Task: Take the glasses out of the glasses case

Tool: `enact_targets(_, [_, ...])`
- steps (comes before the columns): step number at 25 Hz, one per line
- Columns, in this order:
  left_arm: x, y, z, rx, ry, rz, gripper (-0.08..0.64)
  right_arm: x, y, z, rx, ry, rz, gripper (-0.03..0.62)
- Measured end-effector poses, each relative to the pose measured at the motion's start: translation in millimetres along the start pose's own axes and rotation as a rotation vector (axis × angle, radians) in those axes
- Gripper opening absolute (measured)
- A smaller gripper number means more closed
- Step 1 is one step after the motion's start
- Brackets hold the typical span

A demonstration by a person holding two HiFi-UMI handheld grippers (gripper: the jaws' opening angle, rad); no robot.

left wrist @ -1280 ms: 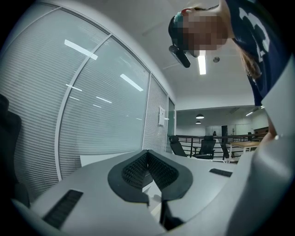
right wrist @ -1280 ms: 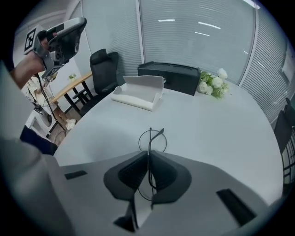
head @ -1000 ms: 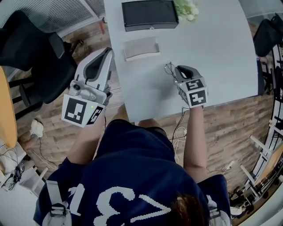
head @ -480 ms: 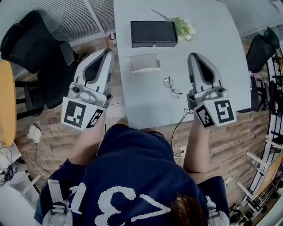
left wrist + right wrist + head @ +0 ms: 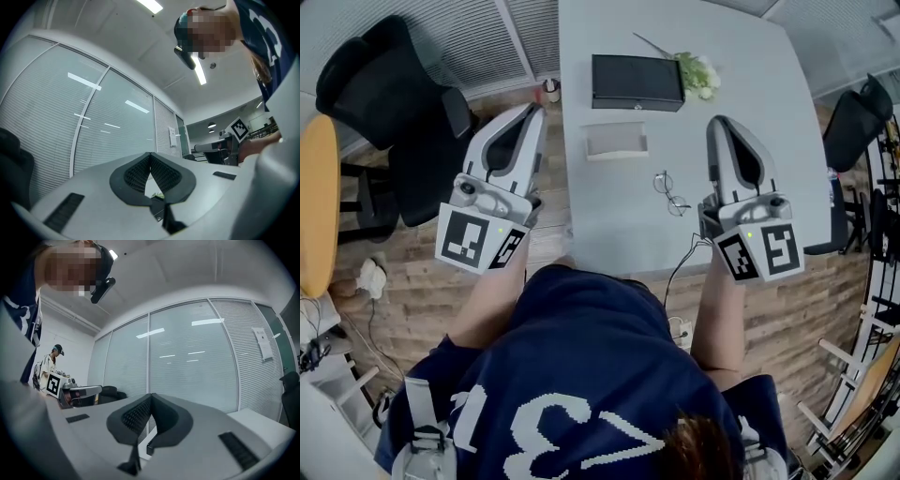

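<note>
The wire-framed glasses (image 5: 670, 194) lie on the grey table (image 5: 769, 141), unfolded and free of any grip. Behind them and a little left sits the pale glasses case (image 5: 617, 142). My right gripper (image 5: 719, 122) is raised to the right of the glasses, clear of them. My left gripper (image 5: 530, 108) is held up over the table's left edge, left of the case. The left gripper view (image 5: 150, 154) and the right gripper view (image 5: 151, 395) both look up at glass walls and ceiling. In each the jaws meet at the tips with nothing between them.
A black box (image 5: 637, 82) and a small bunch of flowers (image 5: 698, 73) stand at the table's far side. Black office chairs (image 5: 394, 103) flank the table, one also at the right (image 5: 853, 117). A yellow round tabletop (image 5: 314, 206) is at far left.
One second ago my right gripper was down at the glasses on the table. It has since lifted away to the right, leaving the glasses lying there. The left gripper has hardly moved.
</note>
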State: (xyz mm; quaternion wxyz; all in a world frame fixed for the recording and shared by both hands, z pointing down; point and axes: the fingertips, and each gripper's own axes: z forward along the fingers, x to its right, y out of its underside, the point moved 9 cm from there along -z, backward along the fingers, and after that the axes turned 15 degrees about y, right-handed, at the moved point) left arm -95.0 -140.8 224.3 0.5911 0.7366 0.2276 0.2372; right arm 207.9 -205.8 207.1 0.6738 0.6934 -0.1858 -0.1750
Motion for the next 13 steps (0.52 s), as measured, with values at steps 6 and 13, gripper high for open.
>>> enact_targets(6, [2.8, -1.9, -0.3, 0.003, -0.006, 0.004, 0.014, -1.1, -5.7, -2.9, 0.021, 0.013, -0.007, 0.024])
enact_targets(13, [-0.5, 2.4, 5.4, 0.006, 0.009, -0.013, 0.014, 2.0, -6.4, 2.4, 0.025, 0.018, -0.008, 0.025])
